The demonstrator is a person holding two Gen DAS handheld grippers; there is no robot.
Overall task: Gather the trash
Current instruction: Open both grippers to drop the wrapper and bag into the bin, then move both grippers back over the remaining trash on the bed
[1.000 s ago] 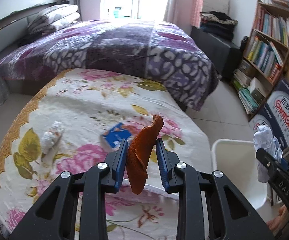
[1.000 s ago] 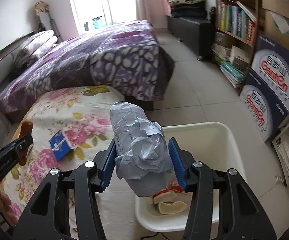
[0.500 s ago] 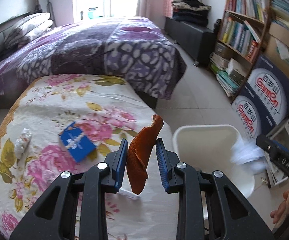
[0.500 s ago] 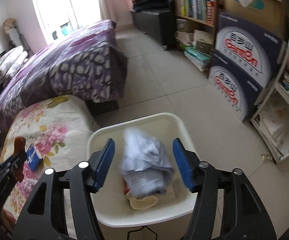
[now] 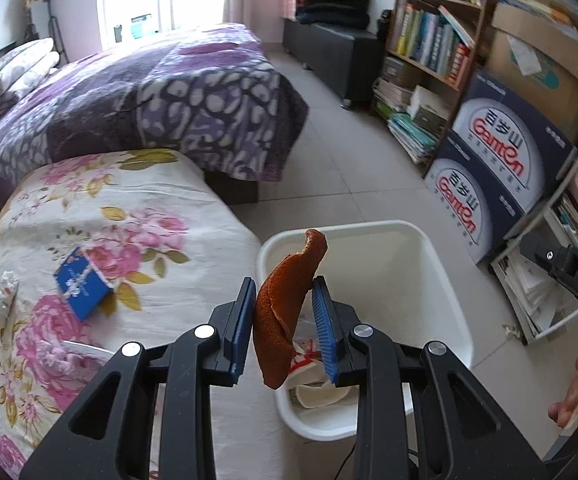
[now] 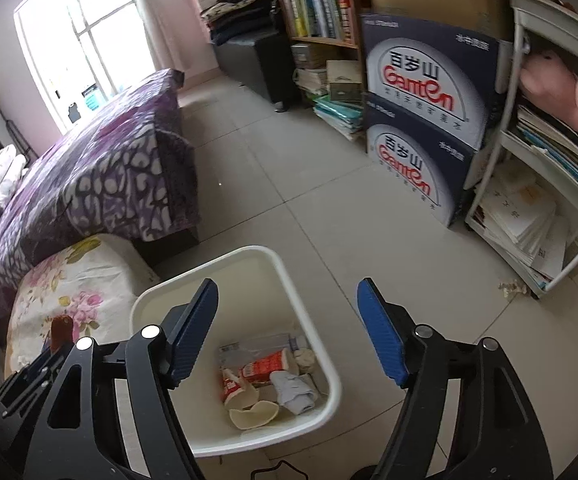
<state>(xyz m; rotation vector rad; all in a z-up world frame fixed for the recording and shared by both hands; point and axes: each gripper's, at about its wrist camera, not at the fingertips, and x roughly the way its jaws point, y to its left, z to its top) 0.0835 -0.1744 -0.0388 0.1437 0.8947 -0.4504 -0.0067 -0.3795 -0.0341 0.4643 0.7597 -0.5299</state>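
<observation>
Left side first: a crumpled white paper wad [image 5: 5,294] lies near the edge of the counter [image 5: 169,200], which wears a cream cloth printed with pink roses and olive leaves. Just beside it to the right sits a flat blue packet [image 5: 82,282], glossy, corners squared. Beyond, the bed [image 5: 129,92] carries a purple patchwork quilt with pale pebble patches, and striped pillows [image 5: 13,68] are stacked at its head under a bright window.

Centre now: the left tool [image 5: 283,328] pinches a piece of orange peel [image 5: 285,312] between ribbed blue pads [image 5: 323,328], the peel curled, pitted and leathery, its tip rising above the fingers. It hangs over the near rim of the white plastic bin [image 5: 441,280], a smooth rounded-corner tub standing on pale grey floor tiles [image 5: 349,160] right against the counter.

Over to the right wrist view: the right tool [image 6: 287,328] gapes wide with nothing between its blue pads, poised above the bin [image 6: 309,312]. Inside lie a crumpled grey paper ball [image 6: 293,392], a red-and-white wrapper [image 6: 265,368] and a pale curved rind [image 6: 253,414].

Far right: two stacked navy Ganten cartons [image 6: 421,120], a wooden bookshelf [image 6: 313,4] packed with upright books, and a white wire rack [image 6: 529,200] holding sagging paper stacks.
</observation>
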